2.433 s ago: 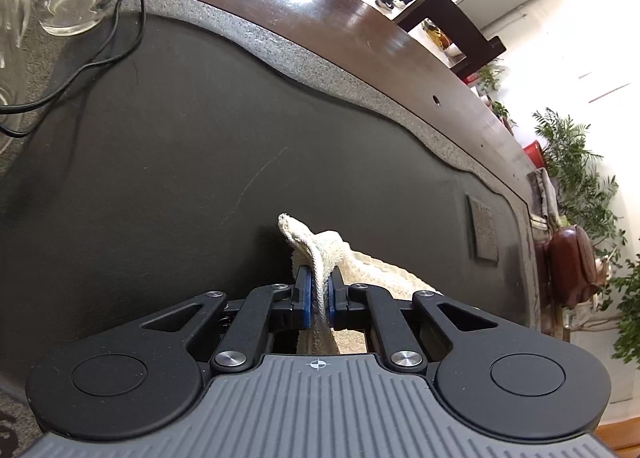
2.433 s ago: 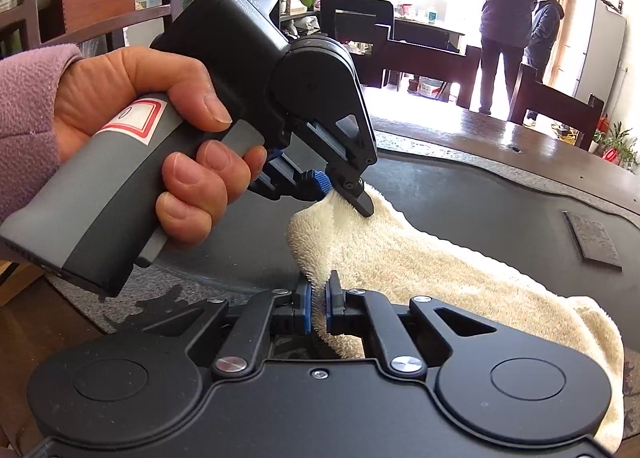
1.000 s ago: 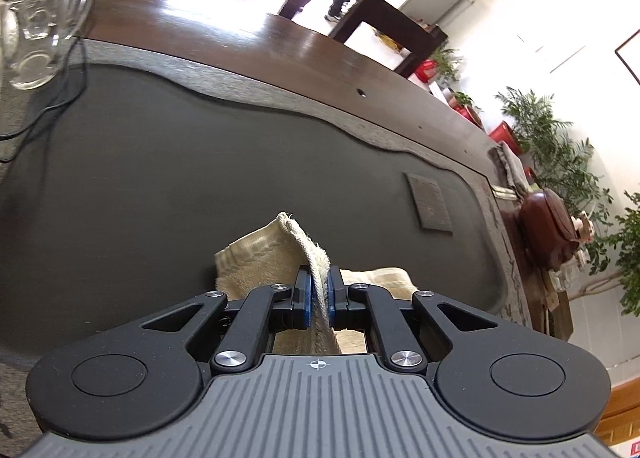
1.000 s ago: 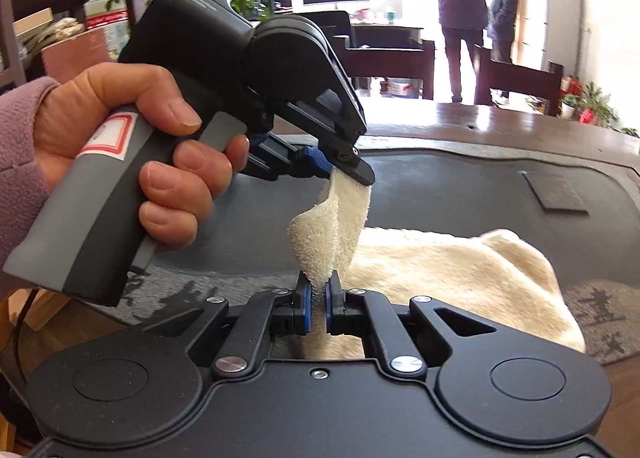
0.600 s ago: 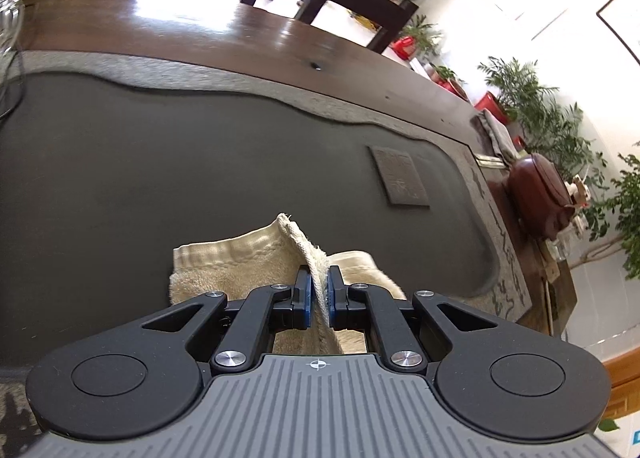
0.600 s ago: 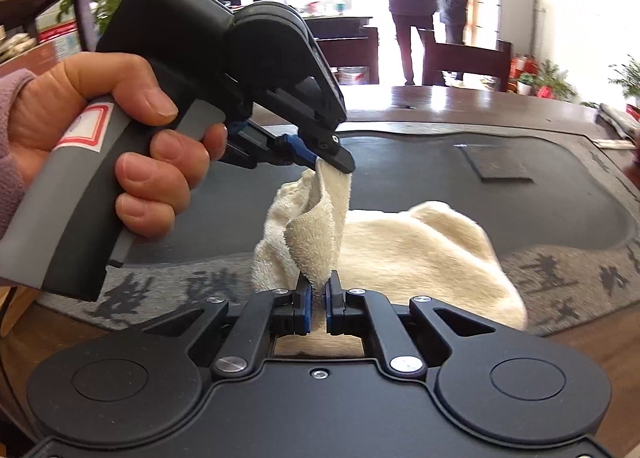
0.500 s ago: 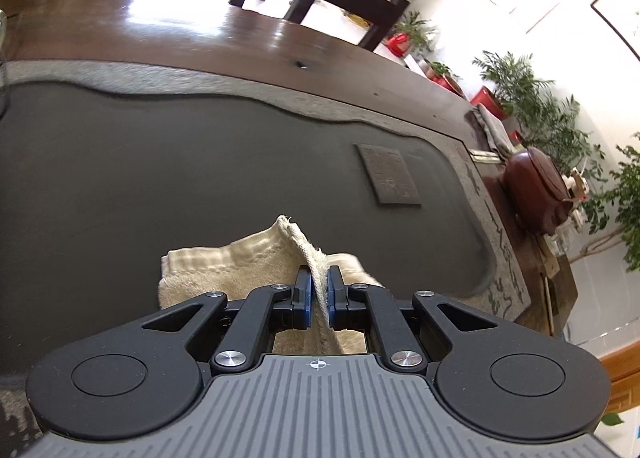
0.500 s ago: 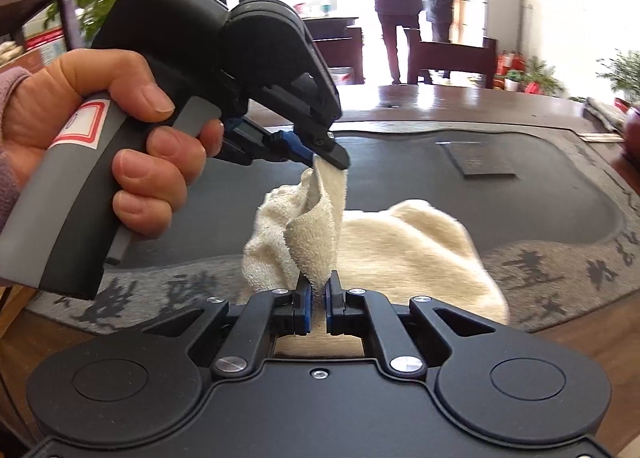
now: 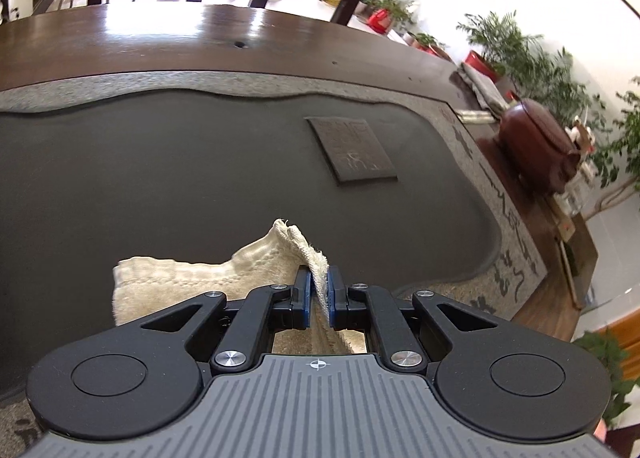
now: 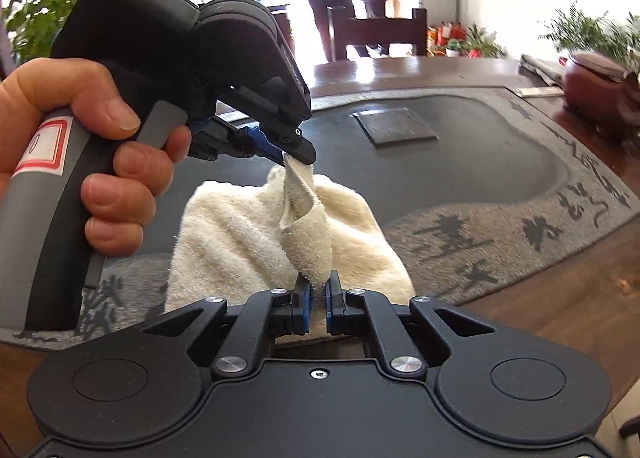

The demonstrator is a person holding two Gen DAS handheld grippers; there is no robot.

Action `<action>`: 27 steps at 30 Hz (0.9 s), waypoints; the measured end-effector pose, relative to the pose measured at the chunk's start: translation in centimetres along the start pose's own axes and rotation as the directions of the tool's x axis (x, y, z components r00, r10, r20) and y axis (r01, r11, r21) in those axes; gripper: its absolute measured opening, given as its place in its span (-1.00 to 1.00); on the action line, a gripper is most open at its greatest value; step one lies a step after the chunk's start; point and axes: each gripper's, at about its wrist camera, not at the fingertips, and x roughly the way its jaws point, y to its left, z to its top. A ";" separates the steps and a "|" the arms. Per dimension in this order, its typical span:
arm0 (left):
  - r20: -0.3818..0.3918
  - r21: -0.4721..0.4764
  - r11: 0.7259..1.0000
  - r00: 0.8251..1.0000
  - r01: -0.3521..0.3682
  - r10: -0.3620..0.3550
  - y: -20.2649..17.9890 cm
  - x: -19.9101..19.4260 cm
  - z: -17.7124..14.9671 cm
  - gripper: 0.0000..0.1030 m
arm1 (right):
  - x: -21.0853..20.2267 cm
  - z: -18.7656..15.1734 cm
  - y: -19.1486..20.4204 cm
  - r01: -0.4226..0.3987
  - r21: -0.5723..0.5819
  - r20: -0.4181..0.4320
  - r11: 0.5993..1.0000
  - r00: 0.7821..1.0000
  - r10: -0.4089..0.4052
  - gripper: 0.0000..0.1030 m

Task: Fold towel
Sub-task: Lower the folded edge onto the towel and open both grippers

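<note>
Left wrist view: the left tool (image 9: 318,290) pinches a corner of the towel (image 9: 192,278) at lower centre, lifting it off the tabletop (image 9: 160,169).

Right wrist view: the right tool (image 10: 316,296) clamps the neighbouring corner, likely to carry both over.

The left wrist camera sits just behind the left gripper (image 9: 318,292) and looks forward and down along its fingers, close over the dark stone tray (image 9: 160,161), toward the teapot (image 9: 536,145) at the table's far right. The right wrist camera sits just behind the right gripper (image 10: 316,300), lower and more level, facing across the tray (image 10: 480,161) toward the room. It catches the left gripper (image 10: 288,151) from the side. Both views share the towel (image 9: 208,278) (image 10: 240,230), the square inset tile (image 9: 352,149) (image 10: 394,123) and the teapot (image 10: 596,85).
</note>
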 end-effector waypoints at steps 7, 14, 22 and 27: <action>-0.024 0.020 1.000 1.000 0.003 -0.003 -0.6 1.5 -0.4 -0.79 | -0.2 -0.3 -1.0 0.015 0.036 -0.028 0.999 1.000 -0.014 -0.72; -0.027 0.046 0.999 1.000 0.010 -0.009 -0.9 1.8 -0.7 -0.43 | -0.3 -0.6 -2.1 0.064 0.063 -0.034 0.996 0.997 -0.062 -0.51; -0.028 0.068 0.997 0.999 0.034 -0.032 -0.9 1.3 -0.8 -0.12 | -0.5 -0.6 -2.8 0.115 0.081 -0.023 0.990 0.993 -0.113 -0.32; -0.021 0.085 0.996 0.999 0.027 -0.026 -0.5 0.6 -1.3 -0.08 | -0.8 -0.3 -3.1 0.125 0.089 -0.015 0.988 0.992 -0.124 -0.32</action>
